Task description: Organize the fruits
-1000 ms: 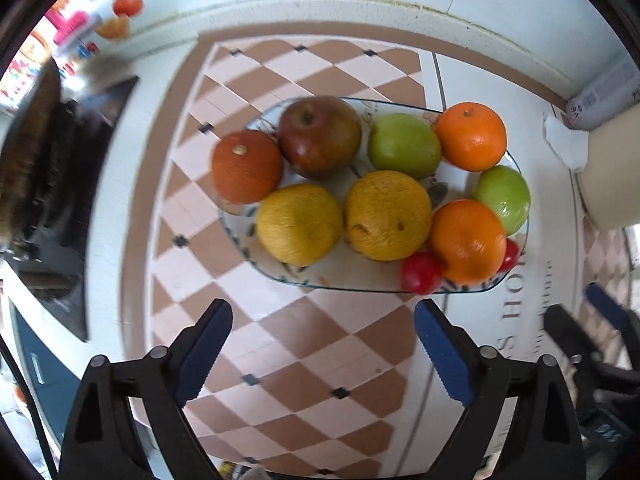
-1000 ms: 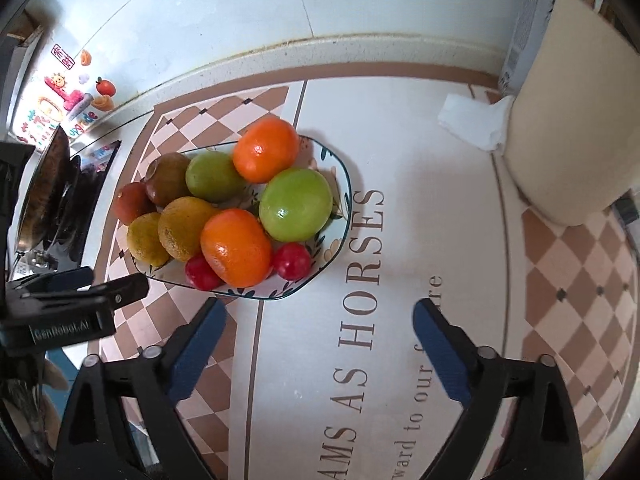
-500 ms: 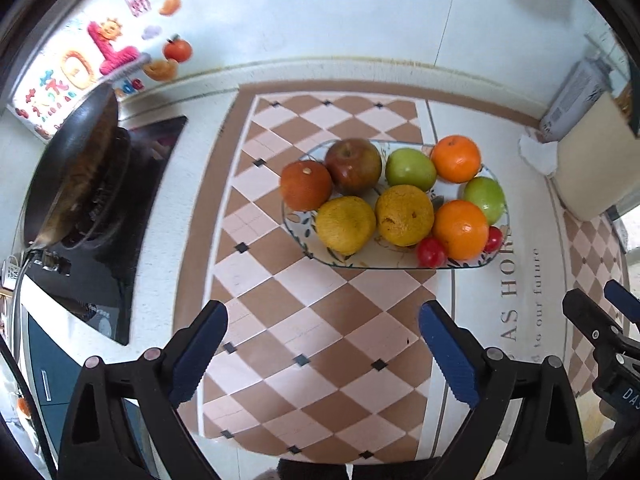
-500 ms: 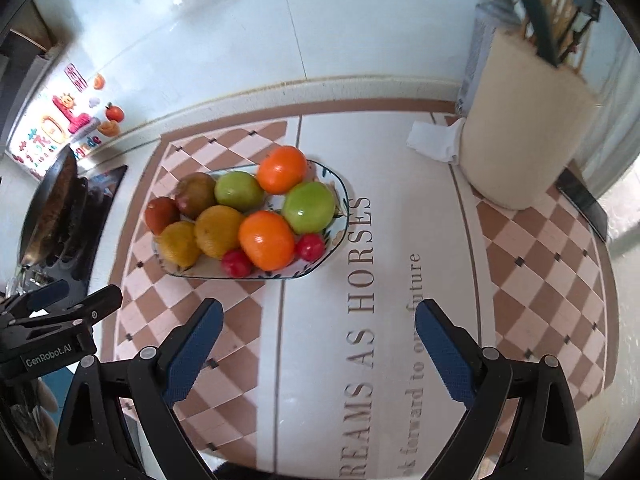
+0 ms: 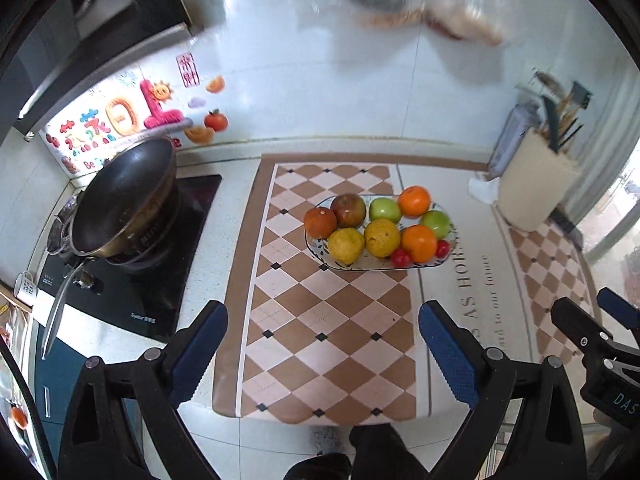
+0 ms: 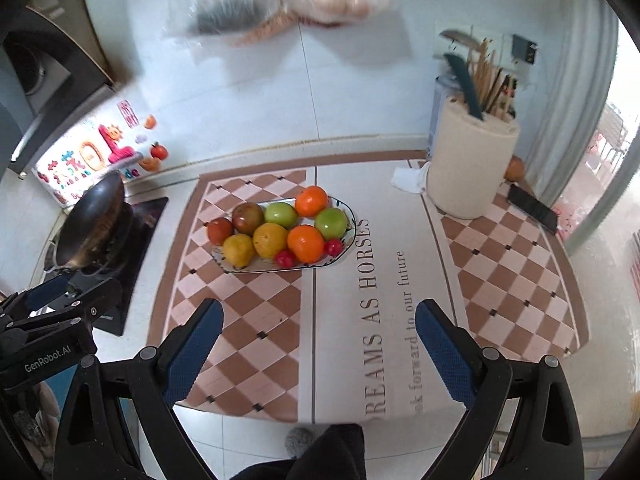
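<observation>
A patterned oval plate (image 5: 370, 267) on the checkered mat holds several fruits: oranges, green apples, a red apple (image 5: 349, 210), yellow citrus (image 5: 382, 237) and small red tomatoes. It also shows in the right wrist view (image 6: 340, 254). My left gripper (image 5: 323, 340) is open and empty, well back from the plate above the mat's near edge. My right gripper (image 6: 319, 336) is open and empty, also far back from the plate. Each gripper shows at the edge of the other's view.
A black wok (image 5: 124, 196) sits on the stove (image 5: 132, 280) at the left. A cream utensil holder (image 6: 472, 168) stands at the back right with a crumpled tissue (image 6: 408, 180) and a phone (image 6: 532, 208) nearby. Plastic bags (image 6: 280, 0) hang on the wall.
Both grippers have pulled back and up from the plate, so it looks much smaller and farther. Both stay open and empty. The fruits have not moved.
</observation>
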Demonstrator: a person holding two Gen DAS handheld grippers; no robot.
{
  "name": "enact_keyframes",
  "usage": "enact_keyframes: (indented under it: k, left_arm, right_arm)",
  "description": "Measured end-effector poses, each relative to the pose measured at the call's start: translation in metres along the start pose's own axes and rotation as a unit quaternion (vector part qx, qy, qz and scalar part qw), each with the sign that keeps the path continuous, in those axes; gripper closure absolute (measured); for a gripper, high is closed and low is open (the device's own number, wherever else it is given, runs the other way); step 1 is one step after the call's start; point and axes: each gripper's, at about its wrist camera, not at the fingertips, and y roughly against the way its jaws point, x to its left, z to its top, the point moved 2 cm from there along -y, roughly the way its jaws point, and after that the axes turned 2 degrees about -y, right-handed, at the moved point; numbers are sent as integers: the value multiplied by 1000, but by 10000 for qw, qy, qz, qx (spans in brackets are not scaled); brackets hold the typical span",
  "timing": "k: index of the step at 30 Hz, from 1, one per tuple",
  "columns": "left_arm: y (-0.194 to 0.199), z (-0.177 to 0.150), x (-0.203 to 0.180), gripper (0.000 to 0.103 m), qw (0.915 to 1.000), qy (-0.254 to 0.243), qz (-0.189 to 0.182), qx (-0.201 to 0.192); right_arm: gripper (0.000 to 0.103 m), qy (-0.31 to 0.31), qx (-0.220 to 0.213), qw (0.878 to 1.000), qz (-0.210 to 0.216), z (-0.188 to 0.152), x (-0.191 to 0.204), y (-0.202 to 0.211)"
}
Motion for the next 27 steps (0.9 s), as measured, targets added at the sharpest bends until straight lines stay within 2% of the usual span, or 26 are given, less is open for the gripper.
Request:
enact_keyframes:
  k: [7,13,19,27]
  left_arm:
    - [61,-16,3,5,9992,31,-128,-388]
    - [92,-23,1,5,9982,58,-138,-578]
    - [113,-27,1,5,9968,138,-111,-777]
    - [117,-34,-2,5,9973,180,-155,-696]
  right_arm:
    - [4,206,-333,9992,45,-15,7,66]
    - [4,343,-535,9979,118,-15,7,109]
    - [4,488,-706,9961,193,-12,10,135]
    - [4,557,-722,9956,231,-7,10,141]
